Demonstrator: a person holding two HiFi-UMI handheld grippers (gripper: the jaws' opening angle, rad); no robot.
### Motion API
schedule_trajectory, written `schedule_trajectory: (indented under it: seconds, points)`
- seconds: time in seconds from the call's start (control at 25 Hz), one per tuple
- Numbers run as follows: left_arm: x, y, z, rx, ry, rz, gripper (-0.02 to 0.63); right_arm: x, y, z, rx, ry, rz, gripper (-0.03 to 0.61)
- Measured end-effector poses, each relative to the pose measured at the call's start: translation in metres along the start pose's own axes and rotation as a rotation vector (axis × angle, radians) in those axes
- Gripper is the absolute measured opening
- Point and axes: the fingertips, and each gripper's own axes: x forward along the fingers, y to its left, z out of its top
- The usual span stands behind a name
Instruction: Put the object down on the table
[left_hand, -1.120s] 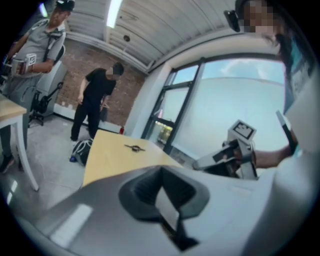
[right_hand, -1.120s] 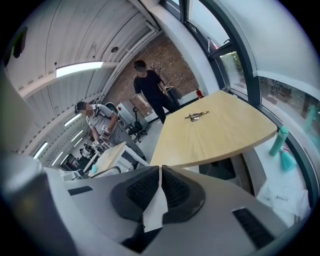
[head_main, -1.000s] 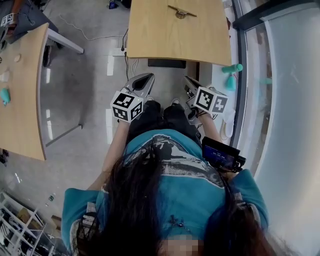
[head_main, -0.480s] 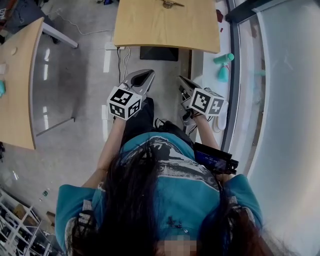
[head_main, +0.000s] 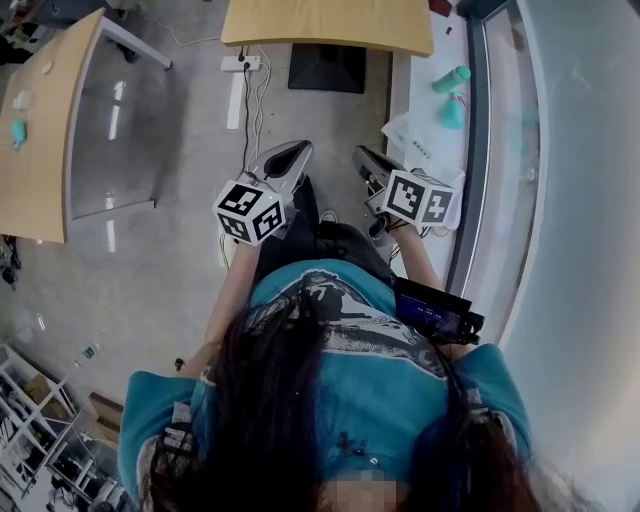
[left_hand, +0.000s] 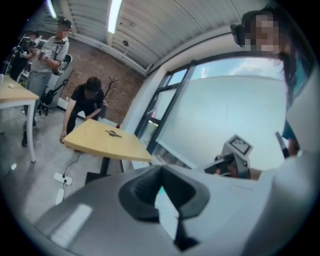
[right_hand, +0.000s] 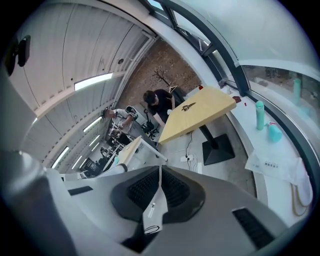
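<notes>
My left gripper (head_main: 290, 155) and right gripper (head_main: 364, 160) are held side by side in front of the person's body, over the grey floor. Both point toward the wooden table (head_main: 330, 25) ahead. In the left gripper view the left gripper (left_hand: 161, 172) is shut, with nothing between the jaws. The right gripper (right_hand: 159, 174) is shut and empty too. A small dark metal object (left_hand: 114, 133) lies on the table top (left_hand: 105, 142), far from both grippers. It also shows in the right gripper view as the object (right_hand: 189, 106).
A second wooden table (head_main: 45, 130) stands at the left. A window ledge at the right carries teal bottles (head_main: 452, 80) and a paper sheet (head_main: 420, 140). A power strip (head_main: 240, 63) with cables lies on the floor by the table's base (head_main: 327, 68). A person (left_hand: 87, 102) bends over the far table.
The wooden table has slid toward the top of the head view and its small object has left that frame. Both grippers stay shut in front of the body.
</notes>
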Motion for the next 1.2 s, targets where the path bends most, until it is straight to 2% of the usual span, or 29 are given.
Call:
schedule_trajectory:
  seconds: [0.12,0.24,0.64,0.8,1.04,1.2]
  points:
    - [-0.020,-0.027,-0.018,0.009,0.022,0.014,0.003,-0.018,0.000,-0.024,0.028,0.015,0.018,0.026]
    - [-0.039,-0.042,-0.020,0.034,0.028,0.029,0.003,-0.028,0.011,-0.041,0.039,0.018,0.051,0.026]
    - [-0.059,-0.066,-0.023,0.080,0.041,0.012,0.003,-0.045,0.030,-0.057,0.031,-0.014,0.072,0.026]
    - [-0.070,-0.066,-0.025,0.084,0.053,-0.010,0.003,-0.043,0.040,-0.059,0.028,-0.030,0.056,0.026]
    - [-0.128,-0.042,-0.026,0.084,0.045,-0.036,0.003,-0.029,0.090,-0.085,0.033,-0.054,0.024,0.023]
    - [-0.131,-0.035,-0.025,0.085,0.041,-0.033,0.003,-0.027,0.094,-0.089,0.027,-0.059,0.018,0.023]
